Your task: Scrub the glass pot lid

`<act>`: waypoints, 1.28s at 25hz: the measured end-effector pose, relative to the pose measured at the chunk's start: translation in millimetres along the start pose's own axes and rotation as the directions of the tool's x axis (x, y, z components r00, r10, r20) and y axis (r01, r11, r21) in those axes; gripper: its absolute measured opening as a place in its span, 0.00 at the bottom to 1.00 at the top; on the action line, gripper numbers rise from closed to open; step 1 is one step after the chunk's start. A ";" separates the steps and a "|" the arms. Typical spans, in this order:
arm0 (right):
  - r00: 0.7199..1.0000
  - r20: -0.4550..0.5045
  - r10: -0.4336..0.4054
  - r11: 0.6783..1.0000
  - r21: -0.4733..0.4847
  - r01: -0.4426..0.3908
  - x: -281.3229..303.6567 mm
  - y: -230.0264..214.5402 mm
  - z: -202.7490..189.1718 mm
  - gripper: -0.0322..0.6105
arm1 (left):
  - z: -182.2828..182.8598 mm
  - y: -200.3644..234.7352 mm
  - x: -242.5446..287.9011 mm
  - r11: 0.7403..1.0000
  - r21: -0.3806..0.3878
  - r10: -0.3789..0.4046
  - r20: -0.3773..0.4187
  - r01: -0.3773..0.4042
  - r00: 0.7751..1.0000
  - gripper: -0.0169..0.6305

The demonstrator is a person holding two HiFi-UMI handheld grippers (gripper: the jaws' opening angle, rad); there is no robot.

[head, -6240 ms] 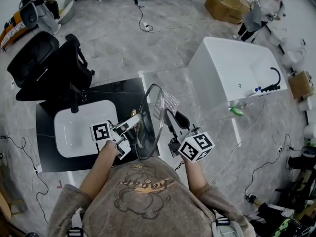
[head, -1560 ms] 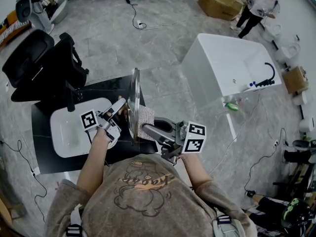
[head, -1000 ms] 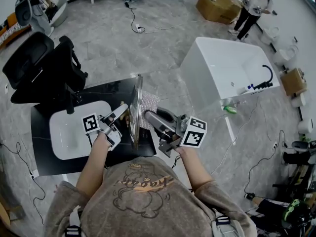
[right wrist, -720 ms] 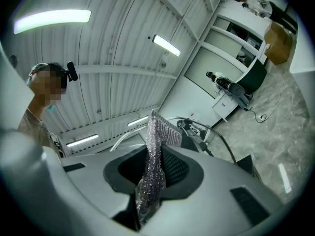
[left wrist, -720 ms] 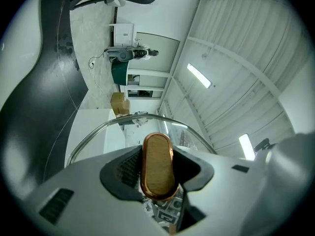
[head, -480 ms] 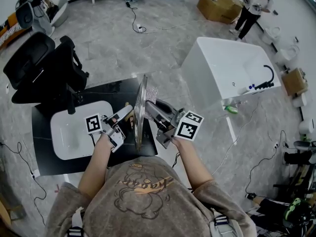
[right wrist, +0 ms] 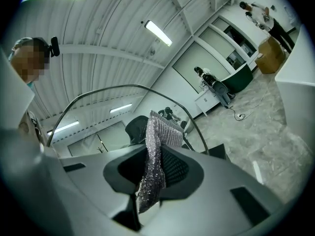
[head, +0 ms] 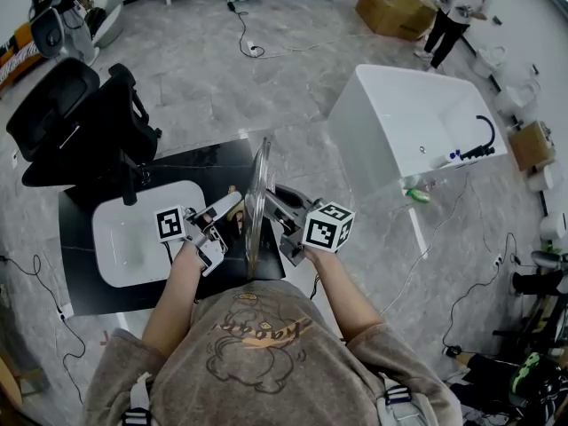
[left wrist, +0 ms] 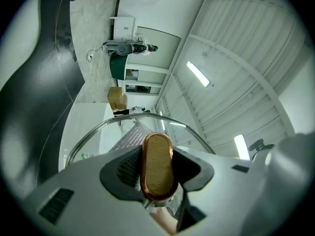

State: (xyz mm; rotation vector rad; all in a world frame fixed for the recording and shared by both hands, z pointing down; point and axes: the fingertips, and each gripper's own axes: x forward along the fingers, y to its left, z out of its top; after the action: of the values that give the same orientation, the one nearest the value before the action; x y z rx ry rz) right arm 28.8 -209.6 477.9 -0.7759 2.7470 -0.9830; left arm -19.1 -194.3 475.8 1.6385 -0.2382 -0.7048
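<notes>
The round glass pot lid (head: 256, 204) was clamped edge-up at its bronze knob (left wrist: 157, 166) by the left gripper (head: 231, 209). A silvery mesh cloth (right wrist: 153, 161), pinched by the right gripper (head: 275, 195), was held just beside the lid's right face.

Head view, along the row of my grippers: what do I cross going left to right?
White basin → left gripper, clamped on the lid's knob → glass pot lid, edge-on → right gripper, gripping the scrub cloth.

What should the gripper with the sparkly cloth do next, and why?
Probably rub the cloth down across the lid. The left gripper grips the handle, holding the lid on edge, and the right gripper pinches the cloth right beside the glass.
</notes>
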 end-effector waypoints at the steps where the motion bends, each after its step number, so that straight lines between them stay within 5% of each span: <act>1: 1.000 -0.007 -0.009 1.000 0.003 0.009 -0.1 -2.7 -4.2 0.19 | 0.1 -0.2 0.1 1.000 -0.001 -0.002 0.000 0.002 1.000 0.30; 16: 0.987 -0.145 -0.070 0.996 0.039 0.077 -10.8 -11.3 -70.9 0.19 | 6.2 2.8 -0.8 1.000 -0.008 -0.003 0.030 0.003 1.000 0.30; 32: 0.987 -0.052 -0.152 0.985 0.071 0.156 -46.7 -31.7 -48.6 0.18 | 26.2 3.9 -28.4 0.995 0.075 0.062 0.078 -0.068 0.995 0.30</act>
State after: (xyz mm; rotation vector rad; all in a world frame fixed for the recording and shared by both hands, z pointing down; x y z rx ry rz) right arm 69.0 -179.7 533.0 -0.9775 2.7040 -1.1390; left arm -55.5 -201.7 487.2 1.6715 -0.3759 -0.7158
